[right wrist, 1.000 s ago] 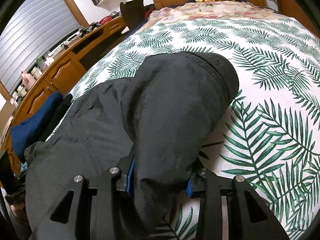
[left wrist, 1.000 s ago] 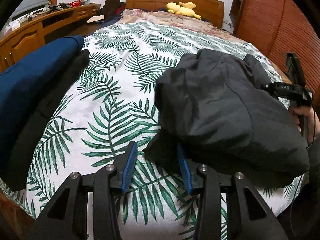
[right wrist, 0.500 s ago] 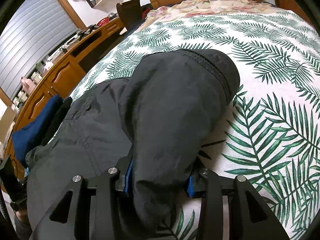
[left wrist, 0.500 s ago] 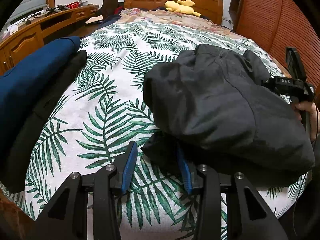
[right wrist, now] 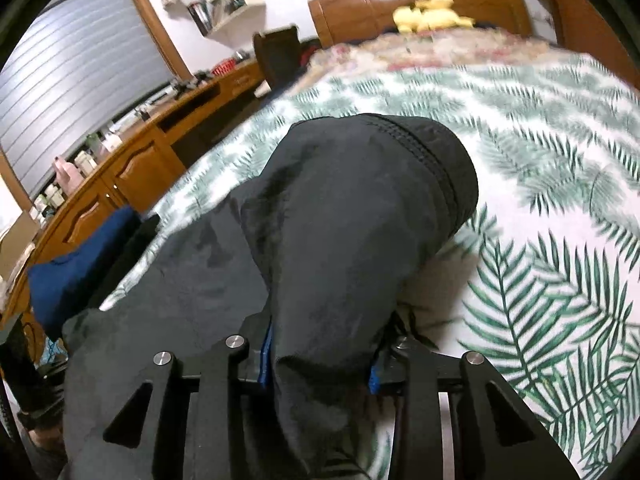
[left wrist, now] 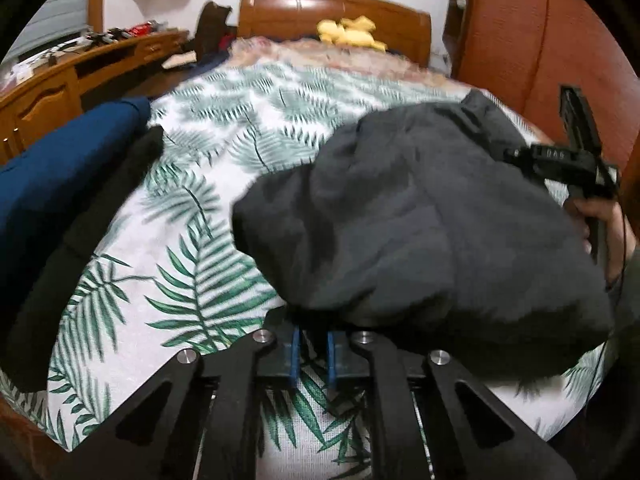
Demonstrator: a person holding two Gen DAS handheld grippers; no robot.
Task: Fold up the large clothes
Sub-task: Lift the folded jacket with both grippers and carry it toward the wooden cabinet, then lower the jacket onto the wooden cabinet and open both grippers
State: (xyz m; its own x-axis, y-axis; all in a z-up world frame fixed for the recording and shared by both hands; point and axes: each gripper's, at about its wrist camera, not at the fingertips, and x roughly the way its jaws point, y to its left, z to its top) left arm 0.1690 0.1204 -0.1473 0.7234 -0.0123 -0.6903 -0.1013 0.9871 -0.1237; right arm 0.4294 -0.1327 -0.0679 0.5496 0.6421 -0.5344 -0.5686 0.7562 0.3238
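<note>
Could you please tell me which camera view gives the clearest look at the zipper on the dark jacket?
The right wrist view shows it best: the zipper runs over the raised fold of the dark jacket, close to the lens. In the left wrist view, the same jacket appears only as a blurred dark mound, with no zipper teeth discernible.

Dark grey jacket (right wrist: 352, 240): matt woven cloth, ribbed zipper tape along top. Bedsheet (left wrist: 208, 216): smooth printed cotton-like cloth. Headboard (left wrist: 336, 8) upper centre: glossy varnished wood. Gripper fingers (left wrist: 295, 354): matt black plastic, blue rubbery pads, shiny metal pins.
</note>
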